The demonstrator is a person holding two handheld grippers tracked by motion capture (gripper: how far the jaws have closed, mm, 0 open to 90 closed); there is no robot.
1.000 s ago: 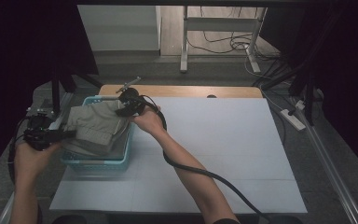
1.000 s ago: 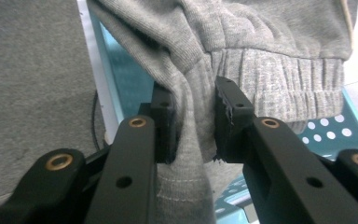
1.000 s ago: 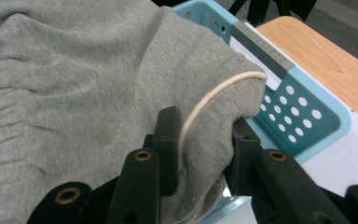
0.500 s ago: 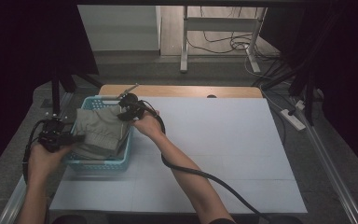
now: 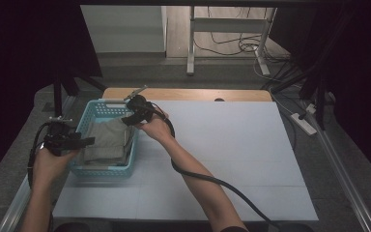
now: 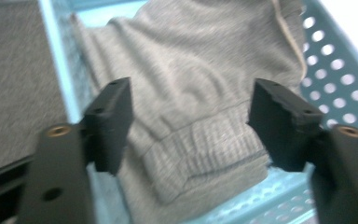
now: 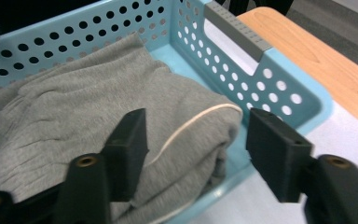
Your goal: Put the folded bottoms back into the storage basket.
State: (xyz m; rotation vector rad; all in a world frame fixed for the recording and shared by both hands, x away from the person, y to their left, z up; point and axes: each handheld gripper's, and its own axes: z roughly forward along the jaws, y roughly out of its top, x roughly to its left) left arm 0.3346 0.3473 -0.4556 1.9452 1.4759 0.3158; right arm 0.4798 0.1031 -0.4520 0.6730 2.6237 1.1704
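Observation:
A folded grey knit garment (image 5: 107, 140) lies inside a light blue perforated basket (image 5: 104, 172) at the table's left. My left gripper (image 5: 88, 141) hovers at the basket's left rim. Its jaws have just been opening and now stand apart over the garment's ribbed hem (image 6: 200, 144), with the pads off the cloth. My right gripper (image 5: 128, 121) sits at the basket's far right corner. Its jaws have also just been opening and stand apart above the garment's folded edge (image 7: 186, 126), gripping nothing. The basket wall (image 7: 270, 88) with its grey handle lies just beyond them.
The white table top (image 5: 232, 145) stretches to the right of the basket, with a wooden strip (image 5: 193, 94) along its far edge. The right gripper's black cable (image 5: 212, 181) trails across the table toward the front. A power strip (image 5: 303, 123) lies on the floor at right.
The garment, held up over the basket earlier, now lies flat inside it. Both grippers have let go of it and opened. The left hand has sunk and drawn back toward the basket's left rim.

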